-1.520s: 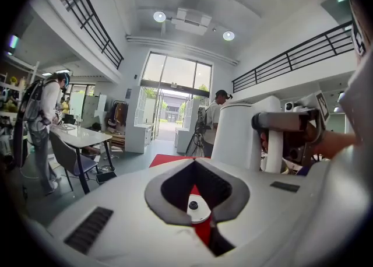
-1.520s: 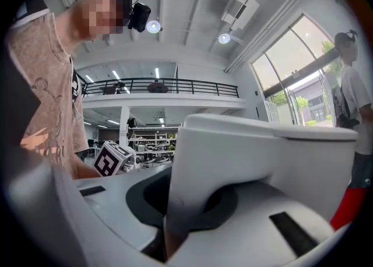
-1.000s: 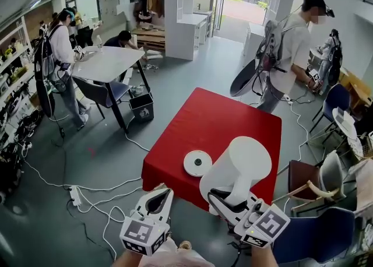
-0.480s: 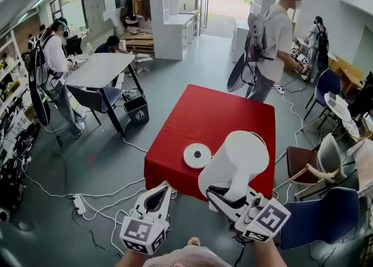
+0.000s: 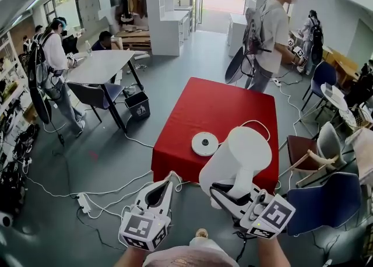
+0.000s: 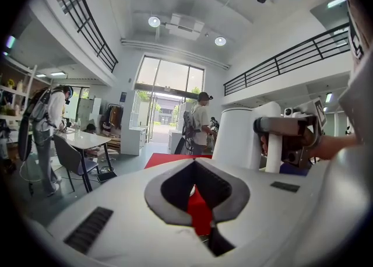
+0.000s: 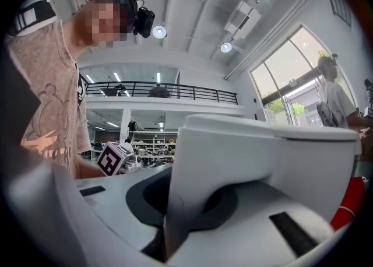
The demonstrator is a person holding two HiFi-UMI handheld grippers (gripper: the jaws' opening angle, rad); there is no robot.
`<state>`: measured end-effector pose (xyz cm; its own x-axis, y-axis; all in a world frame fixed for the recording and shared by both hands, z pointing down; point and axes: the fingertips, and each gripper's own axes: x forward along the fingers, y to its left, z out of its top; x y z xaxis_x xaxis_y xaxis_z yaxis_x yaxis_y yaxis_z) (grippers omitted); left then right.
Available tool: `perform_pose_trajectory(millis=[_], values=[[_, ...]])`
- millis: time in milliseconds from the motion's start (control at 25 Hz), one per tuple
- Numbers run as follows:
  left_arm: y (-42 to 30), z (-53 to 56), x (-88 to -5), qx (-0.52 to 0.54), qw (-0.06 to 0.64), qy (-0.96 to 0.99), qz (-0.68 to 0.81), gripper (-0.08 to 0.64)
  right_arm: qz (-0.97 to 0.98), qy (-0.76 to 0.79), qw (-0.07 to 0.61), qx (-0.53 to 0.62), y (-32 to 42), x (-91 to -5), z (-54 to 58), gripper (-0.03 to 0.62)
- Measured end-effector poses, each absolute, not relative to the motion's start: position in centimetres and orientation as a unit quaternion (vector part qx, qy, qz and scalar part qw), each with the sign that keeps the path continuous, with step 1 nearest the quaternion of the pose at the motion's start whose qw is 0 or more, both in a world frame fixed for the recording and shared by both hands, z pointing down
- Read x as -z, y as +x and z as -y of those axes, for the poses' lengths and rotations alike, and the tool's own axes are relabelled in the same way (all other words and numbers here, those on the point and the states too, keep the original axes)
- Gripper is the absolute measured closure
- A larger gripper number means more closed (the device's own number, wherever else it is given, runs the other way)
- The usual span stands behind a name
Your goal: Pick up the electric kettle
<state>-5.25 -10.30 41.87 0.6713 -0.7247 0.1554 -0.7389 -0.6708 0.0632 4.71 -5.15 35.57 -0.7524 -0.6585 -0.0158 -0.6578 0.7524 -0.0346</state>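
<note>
**Lifted off the base and drawn back from the near edge**

Holds the electric kettle in the air by its handle, with the right gripper clenched around the handle's upright bar. Keeps it well clear of the round base, left alone close to the near edge of the red surface, somewhat left of the middle.

Against a second ago, shows the surface higher and farther off in the head view, with the base shifted up and away from the kettle. Reads as a step back from the near edge, both grippers carried along and the grip unchanged. Amounts, by judgement, to the pick-up already made, with only a steady hold left to keep.

Carries the left gripper low beside the right, closed tip to tip on nothing, with only a slice of red seen through the hollow between its pads.

Looks like smooth matte white plastic all over the kettle: a tall, faintly tapered cylinder with a flat top and a squared loop handle down one side. Shows the base as a flat white disc with a dark centre, trailing a thin white cord toward the right edge. Suggests plain red cloth over the surface, dropping straight at the edges. Pairs hard white gripper shells with dark, rubbery-looking pads.
</note>
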Motion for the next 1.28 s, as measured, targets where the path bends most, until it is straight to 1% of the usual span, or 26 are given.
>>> perform_pose_trajectory(millis=[360, 680, 920, 1120, 1280], values=[[-8.9, 6.3, -41.9, -0.058, 0.057, 0.924, 0.374, 0.569, -0.931, -0.365, 0.012, 0.017, 0.2, -35.4, 0.7, 0.529], [-10.8, 3.0, -42.0, -0.065, 0.060, 0.931, 0.354, 0.570, -0.926, -0.378, 0.005, 0.026, -2.2, -35.9, -3.5, 0.529], [-10.8, 1.7, -41.5, -0.057, 0.056, 0.931, 0.355, 0.571, -0.927, -0.375, -0.003, 0.021, -3.5, -36.1, -6.7, 0.529], [-10.0, -0.3, -41.1, -0.051, 0.054, 0.933, 0.353, 0.570, -0.928, -0.370, 0.015, 0.034, -3.3, -36.2, -9.6, 0.529], [-9.3, -1.3, -41.1, -0.049, 0.053, 0.933, 0.351, 0.569, -0.929, -0.367, 0.012, 0.034, -3.1, -36.5, -10.9, 0.529]])
